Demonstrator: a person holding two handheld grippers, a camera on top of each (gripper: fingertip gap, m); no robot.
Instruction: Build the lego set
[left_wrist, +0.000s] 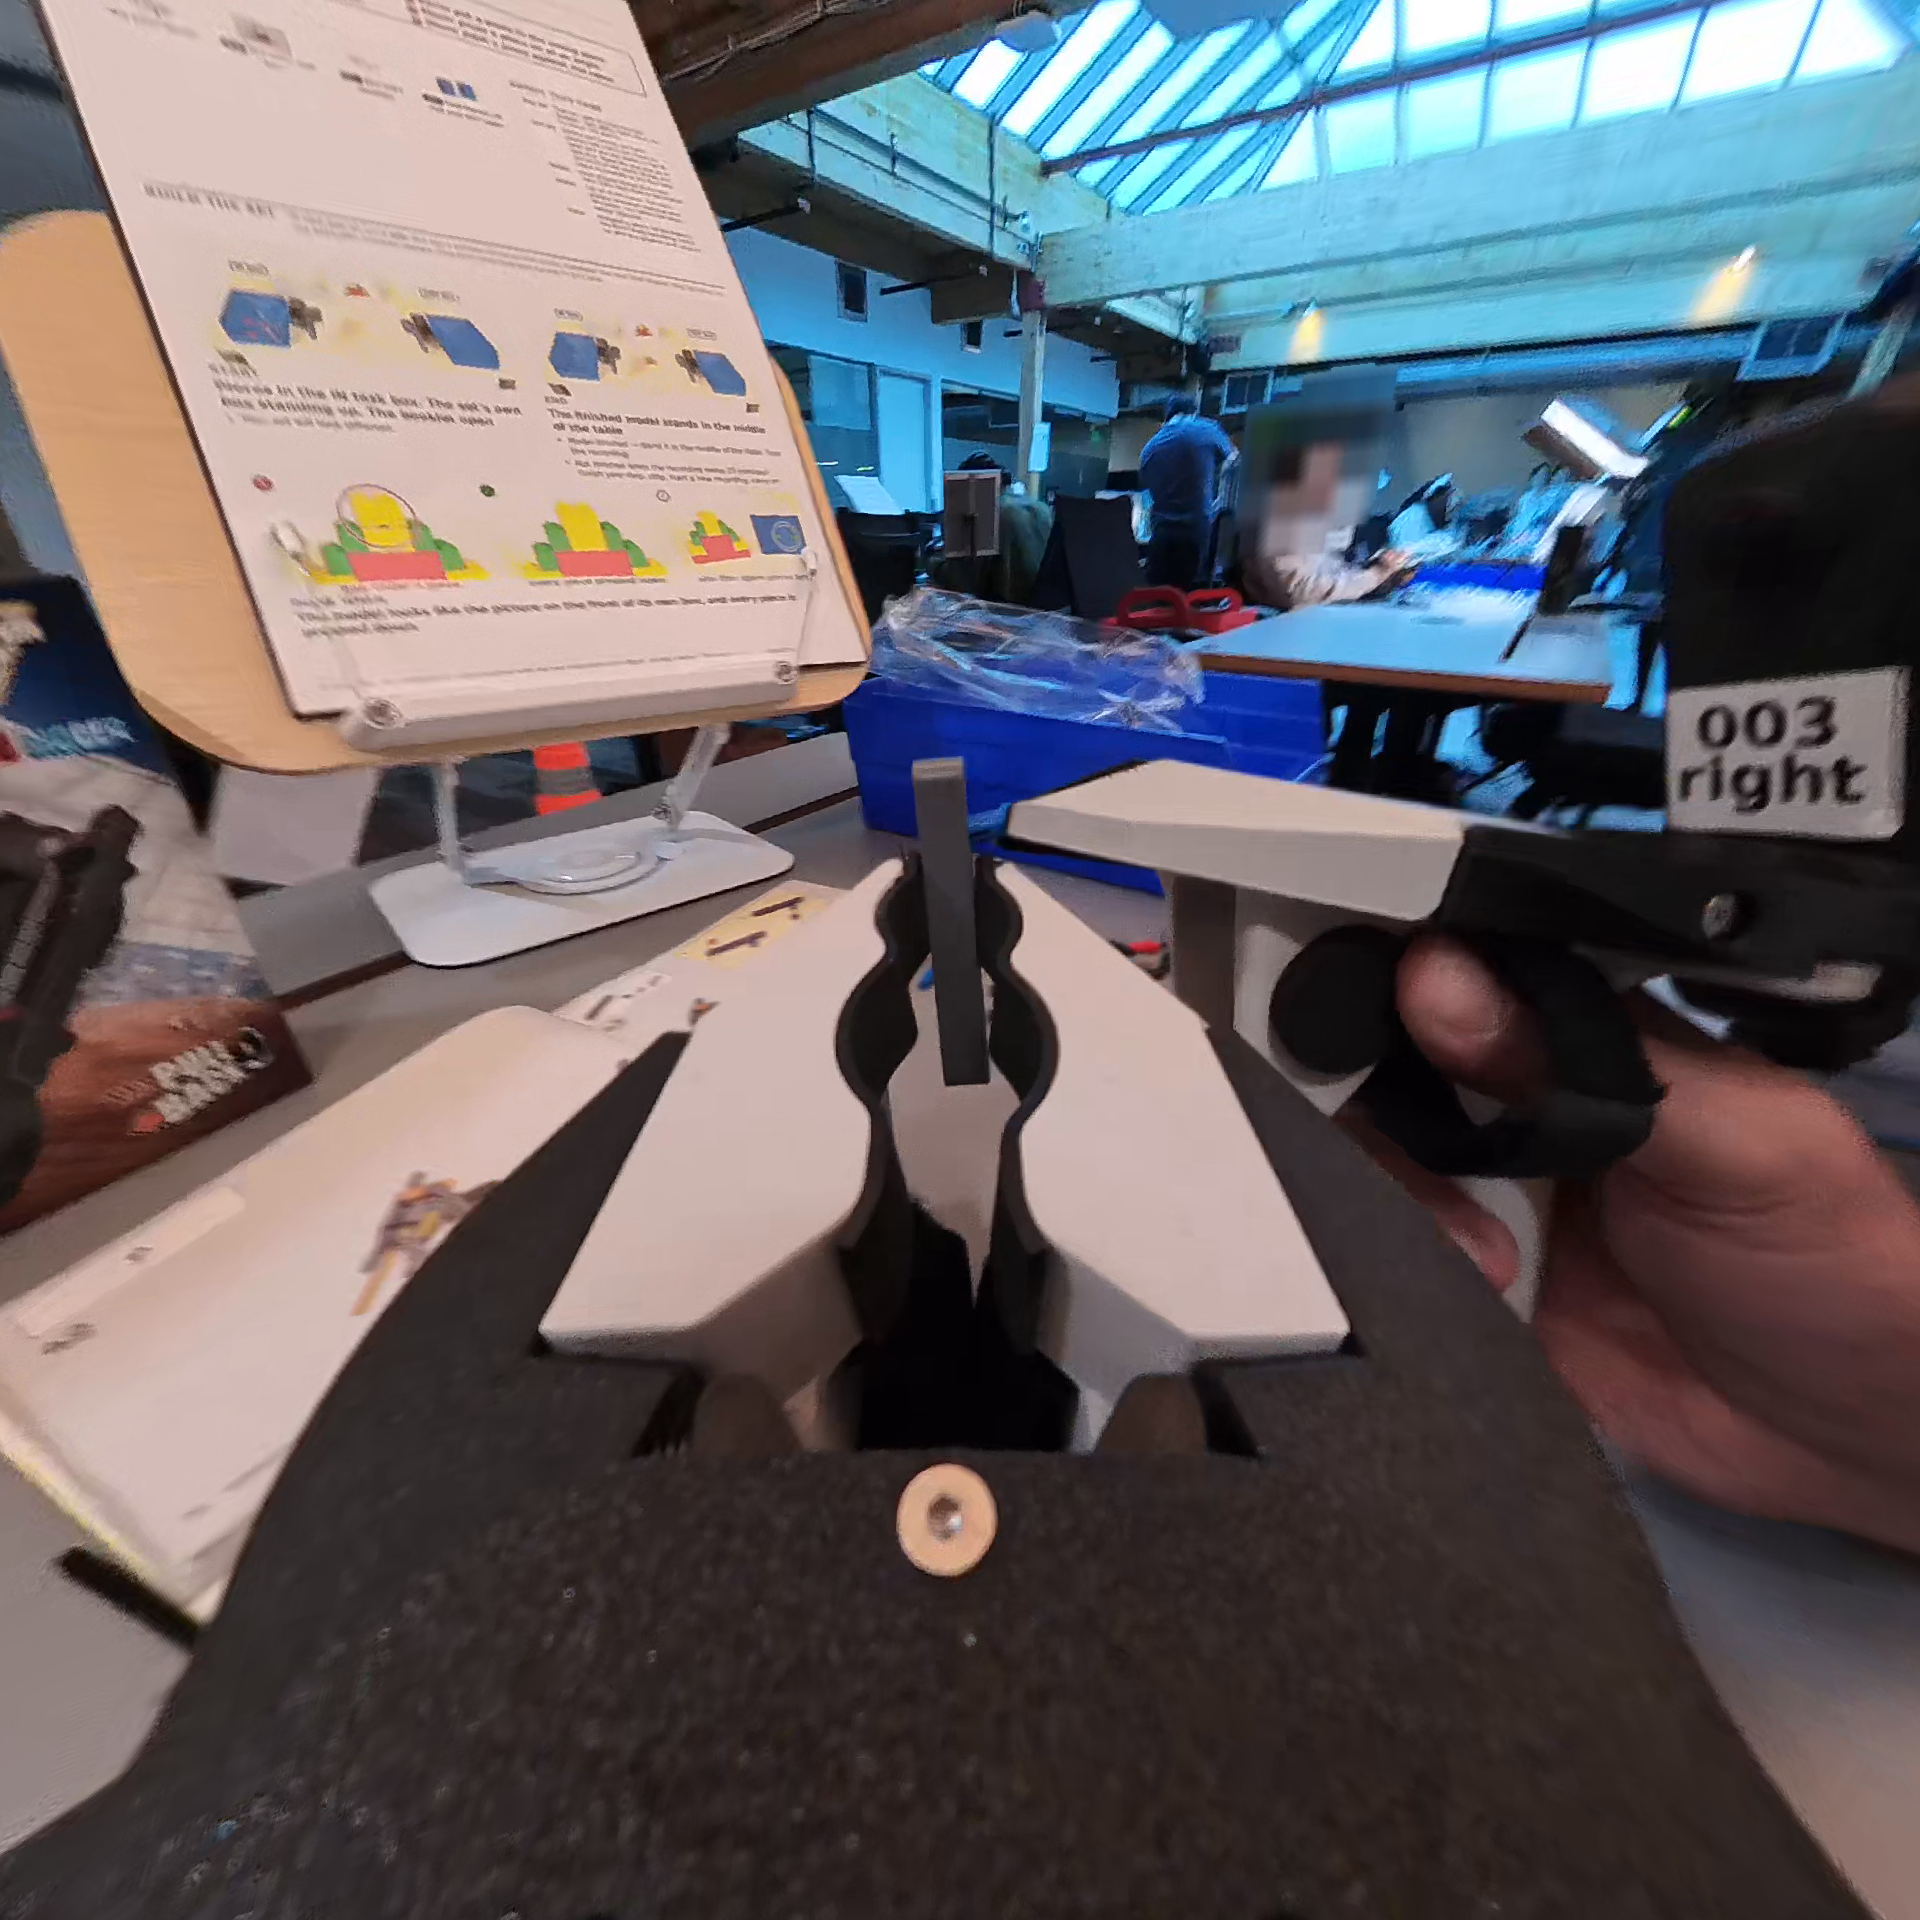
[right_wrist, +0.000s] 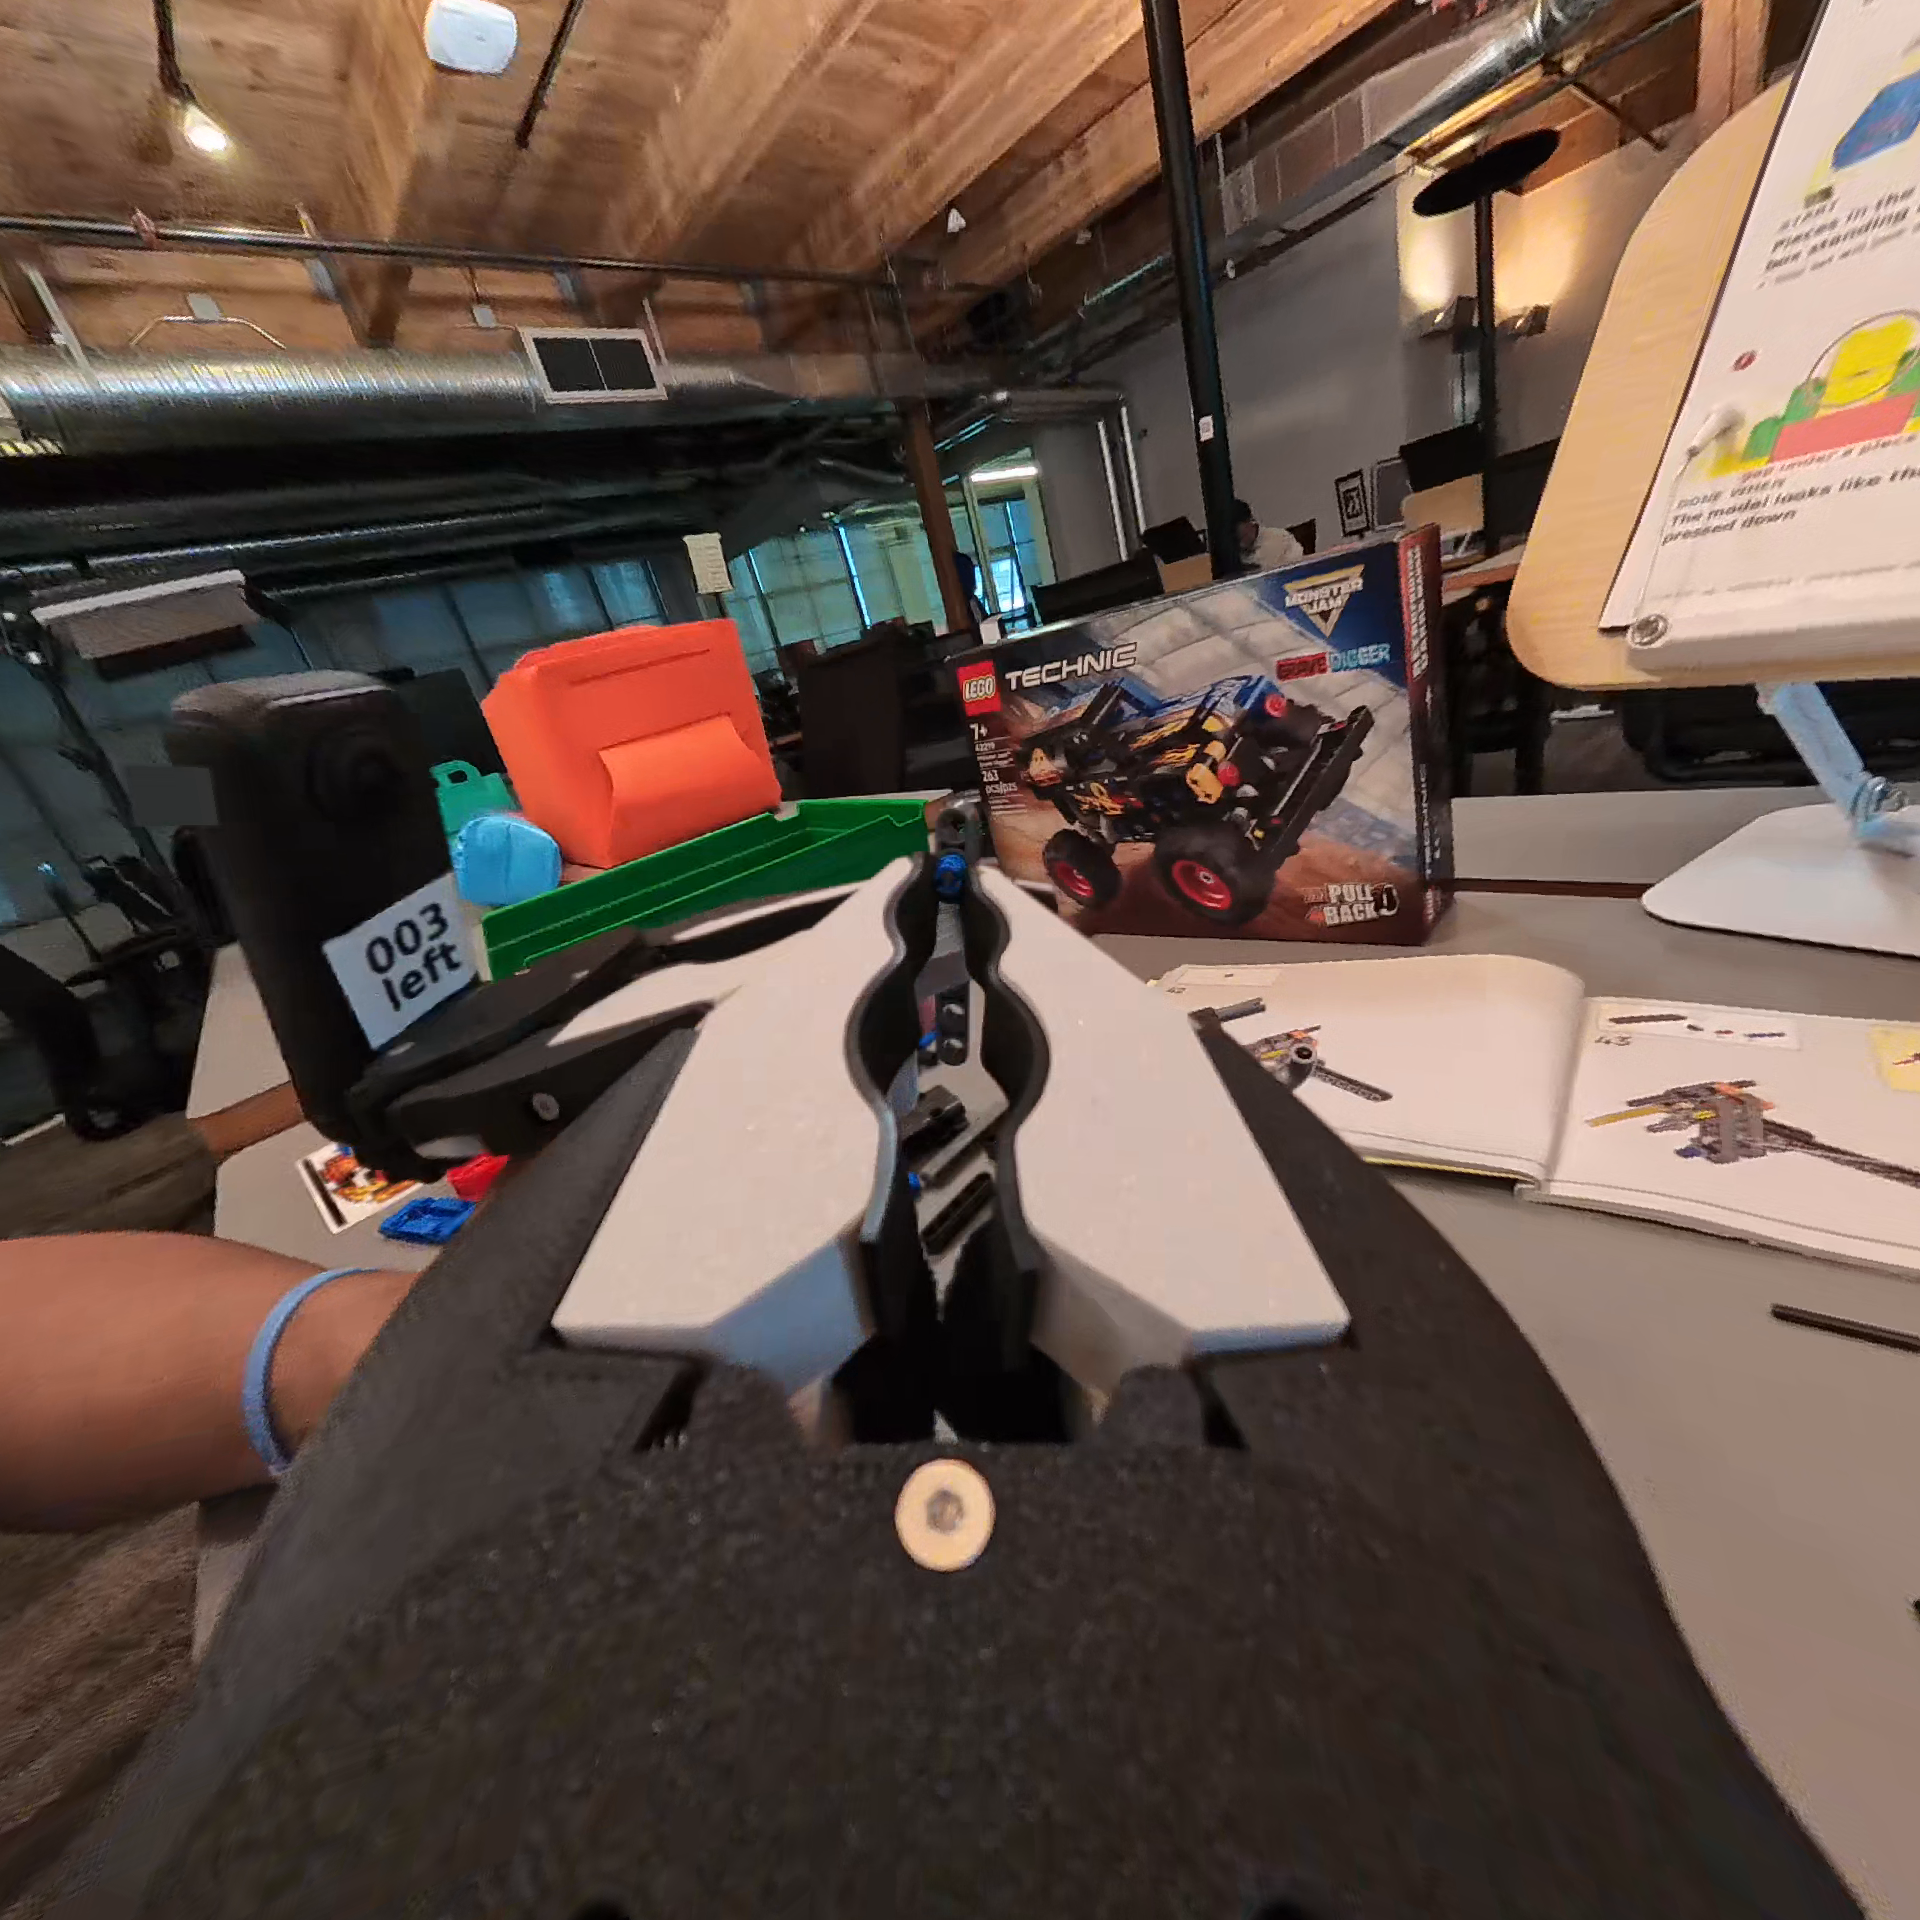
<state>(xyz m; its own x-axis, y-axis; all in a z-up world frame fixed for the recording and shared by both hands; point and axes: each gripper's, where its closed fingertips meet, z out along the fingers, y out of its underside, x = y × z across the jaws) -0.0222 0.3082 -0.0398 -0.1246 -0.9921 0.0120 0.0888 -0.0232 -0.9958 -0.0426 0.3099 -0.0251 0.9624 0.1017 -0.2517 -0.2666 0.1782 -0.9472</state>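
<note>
In the left wrist view my left gripper (left_wrist: 948, 873) is shut on a flat dark grey lego beam (left_wrist: 951, 914) that stands upright between the fingers. The right gripper (left_wrist: 1226, 821), held by a hand (left_wrist: 1714, 1299), reaches in from the right, its tip close beside the beam's top. In the right wrist view my right gripper (right_wrist: 948, 883) is shut on a dark grey lego assembly (right_wrist: 951, 997) with a blue pin (right_wrist: 945, 875). The left gripper (right_wrist: 540, 1039) comes in from the left, its tip hidden behind my finger. I cannot tell if both hold one piece.
The set's box (right_wrist: 1195, 748) stands behind, with the open booklet (right_wrist: 1558, 1091) lying to its right. An instruction sheet on a stand (left_wrist: 447, 364) is at the back. A green tray (right_wrist: 707, 873), an orange box (right_wrist: 634, 738), loose blue and red pieces (right_wrist: 426, 1216) and a blue bin (left_wrist: 1039, 748) lie around. Both grippers' tips are close together, under 4 cm apart.
</note>
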